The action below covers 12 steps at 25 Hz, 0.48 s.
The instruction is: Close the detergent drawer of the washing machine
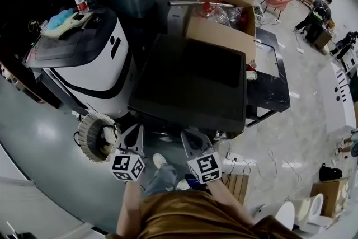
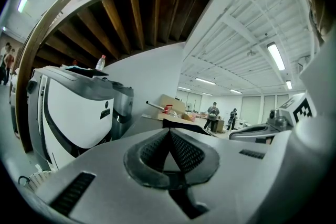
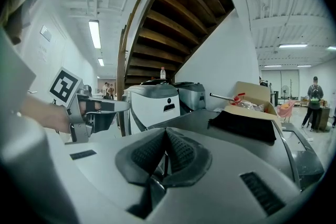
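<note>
While empty, left tool (image 2: 169, 132), right tool (image 3: 166, 131) (both closed)

Bright ceiling strip lights (image 3: 95, 33) glare; fisheye edges bend (corners black); far background perhaps slightly soft.

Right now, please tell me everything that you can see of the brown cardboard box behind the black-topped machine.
The cardboard box is brown, plain and open on top, its back flap raised. It stands upright right behind the black-topped machine; whether they touch is unclear. Inside lie crumpled clear plastic and something red. A long grey rod lies across its open top.
</note>
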### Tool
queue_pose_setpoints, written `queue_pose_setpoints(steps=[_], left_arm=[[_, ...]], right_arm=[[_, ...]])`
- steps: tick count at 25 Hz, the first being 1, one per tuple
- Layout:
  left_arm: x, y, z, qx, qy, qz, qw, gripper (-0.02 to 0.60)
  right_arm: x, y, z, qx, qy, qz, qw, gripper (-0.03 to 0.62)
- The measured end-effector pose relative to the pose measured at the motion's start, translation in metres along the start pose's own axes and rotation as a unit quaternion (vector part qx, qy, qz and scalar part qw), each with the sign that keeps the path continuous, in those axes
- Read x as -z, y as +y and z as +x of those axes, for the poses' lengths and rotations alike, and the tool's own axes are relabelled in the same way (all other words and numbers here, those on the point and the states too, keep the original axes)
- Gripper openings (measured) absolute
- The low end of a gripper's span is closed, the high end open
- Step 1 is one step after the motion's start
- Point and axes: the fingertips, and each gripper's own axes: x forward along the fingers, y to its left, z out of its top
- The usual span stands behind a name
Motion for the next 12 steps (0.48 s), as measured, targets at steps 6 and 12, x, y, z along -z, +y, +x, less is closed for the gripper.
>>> queue_pose_setpoints(steps=[6, 12], left_arm=[[0.0066, 0.0023, 0.0035, -0.002, 0.008, -0.001, 1.0, 0.025], [0.0085, 0.0024, 0.0039, -0.002, 0.009, -0.003, 0.9999, 0.025]], right_arm=[[0.0026, 0.001, -0.0004, -0.003, 0.008, -0.004, 1.0, 0.012], [0.0037, 0.0002, -0.0005, -0.003, 0.009, -0.004, 1.0, 0.012]])
